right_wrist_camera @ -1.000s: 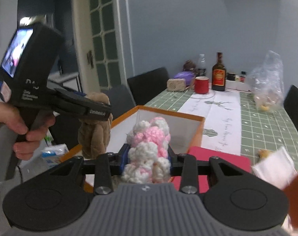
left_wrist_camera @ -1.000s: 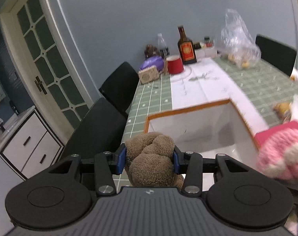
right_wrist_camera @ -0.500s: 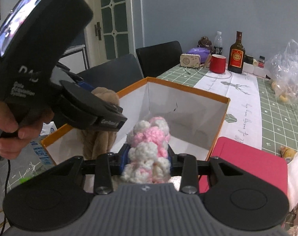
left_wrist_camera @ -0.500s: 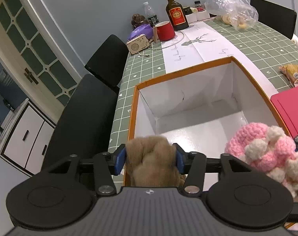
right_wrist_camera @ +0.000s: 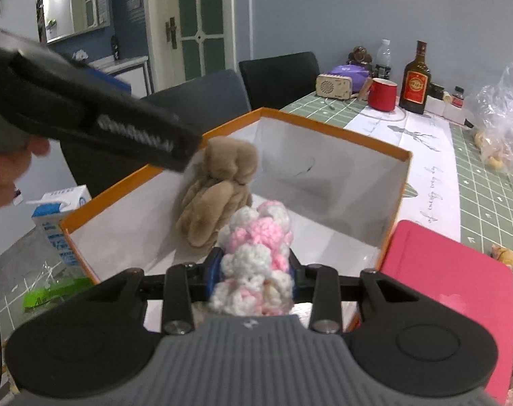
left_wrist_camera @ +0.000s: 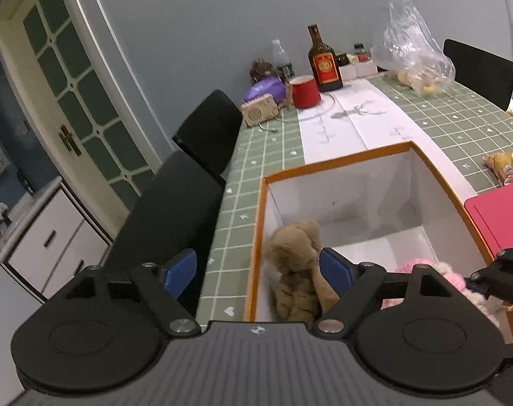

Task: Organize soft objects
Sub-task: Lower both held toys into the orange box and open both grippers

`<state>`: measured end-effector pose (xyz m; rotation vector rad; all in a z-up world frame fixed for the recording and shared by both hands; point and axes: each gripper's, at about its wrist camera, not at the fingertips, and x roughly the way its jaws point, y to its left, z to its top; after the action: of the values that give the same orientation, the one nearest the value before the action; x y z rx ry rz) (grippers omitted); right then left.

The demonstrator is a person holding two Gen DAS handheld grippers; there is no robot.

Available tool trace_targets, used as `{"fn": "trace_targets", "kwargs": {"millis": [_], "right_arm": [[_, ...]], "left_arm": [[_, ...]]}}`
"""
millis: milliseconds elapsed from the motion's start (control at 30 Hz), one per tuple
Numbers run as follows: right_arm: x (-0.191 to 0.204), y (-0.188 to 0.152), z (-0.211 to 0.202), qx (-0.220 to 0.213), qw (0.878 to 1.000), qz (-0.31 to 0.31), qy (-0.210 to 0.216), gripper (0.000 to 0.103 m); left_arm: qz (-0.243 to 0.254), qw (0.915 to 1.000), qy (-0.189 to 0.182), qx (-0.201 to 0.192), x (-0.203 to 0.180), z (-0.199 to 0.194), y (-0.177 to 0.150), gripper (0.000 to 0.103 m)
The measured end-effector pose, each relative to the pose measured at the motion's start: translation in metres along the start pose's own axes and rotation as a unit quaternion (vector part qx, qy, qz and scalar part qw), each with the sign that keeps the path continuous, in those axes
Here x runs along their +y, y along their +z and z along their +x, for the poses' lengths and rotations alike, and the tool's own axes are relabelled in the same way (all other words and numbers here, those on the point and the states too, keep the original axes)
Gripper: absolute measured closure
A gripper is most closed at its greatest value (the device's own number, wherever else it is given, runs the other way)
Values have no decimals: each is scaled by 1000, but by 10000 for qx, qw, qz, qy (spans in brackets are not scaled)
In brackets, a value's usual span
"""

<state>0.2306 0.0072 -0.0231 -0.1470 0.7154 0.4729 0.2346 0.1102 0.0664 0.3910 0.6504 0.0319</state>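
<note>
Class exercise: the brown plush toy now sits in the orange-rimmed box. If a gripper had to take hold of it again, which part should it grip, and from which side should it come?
Probably the rounded upper end of the brown plush toy, from above. It stands against the left wall of the box, so that wall blocks one side, and the pink and white crochet toy held in the right gripper crowds another. The top stands clear and compresses easily.

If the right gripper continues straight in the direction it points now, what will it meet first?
Probably the white inside of the orange-rimmed box. The right gripper, shut on the pink and white crochet toy, points down into it. The brown plush toy sits left of that line, though depth is unclear.
</note>
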Motion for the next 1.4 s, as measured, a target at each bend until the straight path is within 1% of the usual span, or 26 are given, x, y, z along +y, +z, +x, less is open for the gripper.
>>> {"fn": "trace_targets", "kwargs": {"millis": [100, 200, 233, 300, 333, 400, 500, 567, 600, 667, 733, 800, 867, 1033, 1267, 1400], "right_arm": [[8, -1, 7, 59, 9998, -147, -111, 66], [10, 0, 12, 124, 9998, -122, -141, 63], [11, 1, 13, 119, 9998, -115, -143, 60], [12, 2, 14, 88, 9997, -70, -202, 54], [11, 2, 14, 70, 9997, -48, -225, 49], [10, 2, 12, 8, 9998, -6, -173, 43], [13, -1, 6, -126, 9999, -35, -105, 33], [15, -1, 0, -342, 9992, -119, -173, 24], [17, -1, -5, -480, 9985, -166, -187, 22], [19, -1, -14, -686, 9973, -211, -166, 13], [20, 0, -23, -835, 9962, -215, -132, 12], [20, 0, -32, -929, 9954, -191, -118, 10], [19, -1, -42, -1068, 9941, -153, -127, 7], [14, -9, -68, -1289, 9916, 38, -116, 6], [-4, -23, -118, -1554, 9868, 350, -298, 5], [-20, -31, -152, -1724, 9820, 610, -462, 5]], "left_arm": [[1, 10000, 41, -71, 2, -5, -4, 6], [2, 9999, -27, -130, 4, -9, -8, 6], [23, 9999, -20, -136, 4, -9, -10, 6], [38, 9999, -7, -106, 4, -7, -11, 6], [48, 10000, -32, -70, 4, -6, -12, 6], [55, 10000, -75, -5, 5, -3, -13, 6], [30, 10000, 2, -42, 9, -4, -15, 6], [-57, 10000, 6, -72, 13, -5, -15, 6], [-128, 9999, -25, -71, 15, -7, -15, 6], [-259, 9996, -128, -51, 20, -9, -16, 6], [-367, 9991, -216, -40, 23, -12, -17, 6], [-437, 9988, -213, -59, 25, -16, -17, 6], [-448, 9986, -253, -104, 25, -22, -18, 6], [-534, 9972, -459, -250, 25, -43, -14, 6], [-602, 9948, -497, -659, 20, -86, -7, 6], [-708, 9912, -573, -965, 19, -119, -1, 6]]}}
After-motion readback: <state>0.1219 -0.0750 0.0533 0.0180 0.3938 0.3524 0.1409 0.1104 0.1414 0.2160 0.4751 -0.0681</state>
